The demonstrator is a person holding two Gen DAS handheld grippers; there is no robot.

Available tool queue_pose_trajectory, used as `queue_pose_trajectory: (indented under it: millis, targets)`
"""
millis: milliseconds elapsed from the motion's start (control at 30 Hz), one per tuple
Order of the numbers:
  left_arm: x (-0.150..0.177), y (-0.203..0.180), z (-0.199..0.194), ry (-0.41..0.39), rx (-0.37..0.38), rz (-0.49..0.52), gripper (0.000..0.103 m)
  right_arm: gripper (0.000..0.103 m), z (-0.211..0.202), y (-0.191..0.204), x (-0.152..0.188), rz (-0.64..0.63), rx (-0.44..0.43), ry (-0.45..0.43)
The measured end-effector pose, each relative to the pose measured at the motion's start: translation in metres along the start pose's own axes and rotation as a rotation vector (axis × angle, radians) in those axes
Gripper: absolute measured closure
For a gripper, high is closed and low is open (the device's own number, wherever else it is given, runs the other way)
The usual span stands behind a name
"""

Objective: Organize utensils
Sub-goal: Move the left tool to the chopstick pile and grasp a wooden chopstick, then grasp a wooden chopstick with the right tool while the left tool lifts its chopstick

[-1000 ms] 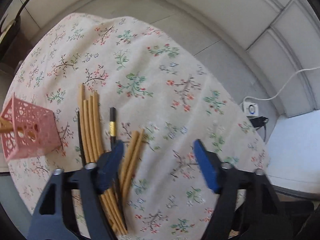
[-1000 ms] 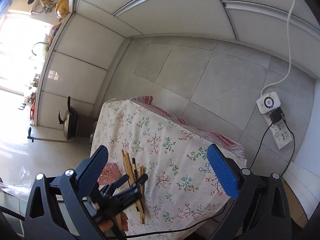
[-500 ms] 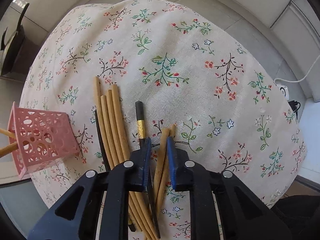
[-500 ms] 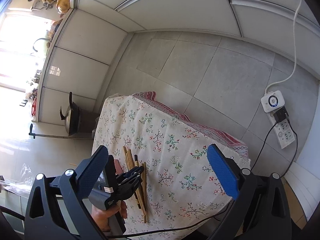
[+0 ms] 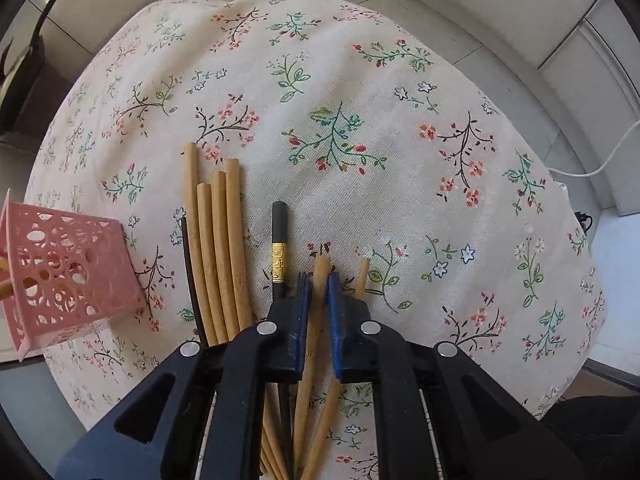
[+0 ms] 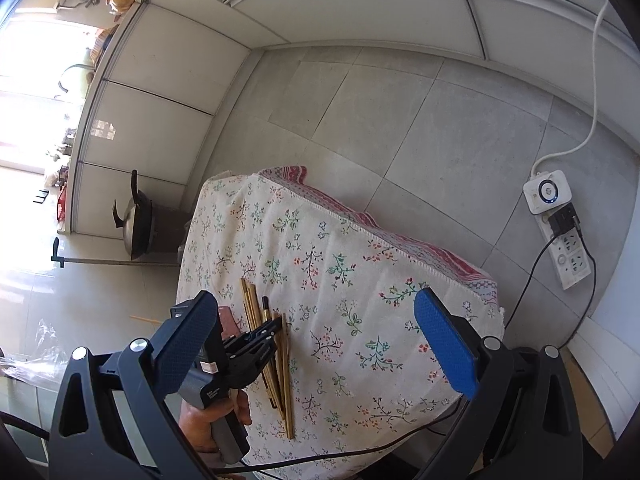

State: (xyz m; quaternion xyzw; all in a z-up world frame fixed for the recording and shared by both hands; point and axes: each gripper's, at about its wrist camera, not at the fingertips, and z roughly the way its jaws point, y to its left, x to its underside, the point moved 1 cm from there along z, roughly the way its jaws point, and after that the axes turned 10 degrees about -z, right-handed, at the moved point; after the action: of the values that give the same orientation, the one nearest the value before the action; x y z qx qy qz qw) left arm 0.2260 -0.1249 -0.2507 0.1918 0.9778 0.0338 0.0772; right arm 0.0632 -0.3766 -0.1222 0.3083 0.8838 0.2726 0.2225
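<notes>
A hand (image 6: 208,420) at the near edge of the cloth-covered surface (image 5: 360,92) grips the left tool (image 5: 319,280), which points straight down and has just been closing; its blue pads (image 5: 304,304) now clench a single tan chopstick (image 5: 320,280) lying on the floral cloth. Just to that stick's 3 o'clock lies a second tan chopstick (image 5: 363,276), outside the jaws, and at its 9 o'clock a black chopstick with a gold band (image 5: 279,240) runs under the tool's left finger. Farther toward 9 o'clock a bundle of four tan chopsticks (image 5: 218,240) lies side by side with a thin black stick (image 5: 191,276) along its outer edge. A pink perforated holder (image 5: 64,272) stands near the surface's 9 o'clock edge, tan sticks already poking from it. The right tool (image 6: 316,344) hovers above the near side, angled downward, its jaws spread wide and empty. From 12 to 3 o'clock the cloth lies bare out to the far edge, where it drops to the tiled floor (image 6: 400,120); a power strip (image 6: 568,252) lies well apart at 3 o'clock.
</notes>
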Motion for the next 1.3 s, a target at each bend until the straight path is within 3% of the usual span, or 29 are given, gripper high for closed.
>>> queue_pose_trajectory:
  millis: [133,233,500,567,633,733,767,833,900,1067,1300]
  targets:
    - [0.016,-0.012,-0.001,-0.042,-0.008,-0.022,0.096,0.007,0.003,0.004,-0.001,-0.025,0.04,-0.011]
    - [0.035,-0.015,-0.014,-0.12,0.026,-0.062,0.097,0.007,0.02,0.01,0.002,-0.052,0.073,0.025]
    - [0.11,0.019,-0.099,-0.358,0.084,-0.149,0.096,0.007,0.119,0.059,0.037,-0.273,0.192,0.196]
    - [0.132,0.031,-0.117,-0.403,0.089,-0.172,0.096,0.012,0.149,0.076,0.053,-0.329,0.213,0.245]
    - [0.15,0.045,-0.133,-0.446,0.098,-0.199,0.096,0.029,0.178,0.09,0.07,-0.384,0.253,0.293]
    - [0.171,0.065,-0.155,-0.508,0.115,-0.228,0.097,0.047,0.214,0.104,0.092,-0.442,0.306,0.354]
    - [0.174,0.07,-0.161,-0.522,0.12,-0.231,0.097,0.049,0.218,0.111,0.099,-0.485,0.359,0.322]
    - [0.184,0.08,-0.169,-0.554,0.124,-0.242,0.097,0.095,0.226,0.125,0.112,-0.558,0.414,0.309]
    - [0.19,0.089,-0.174,-0.57,0.132,-0.26,0.097,0.097,0.226,0.13,0.119,-0.578,0.43,0.272]
    - [0.194,0.115,-0.179,-0.602,0.158,-0.339,0.097,0.097,0.197,0.139,0.124,-0.548,0.322,0.21]
    - [0.198,0.136,-0.201,-0.696,0.203,-0.419,0.097,0.097,0.083,0.164,0.115,-0.599,0.128,0.013]
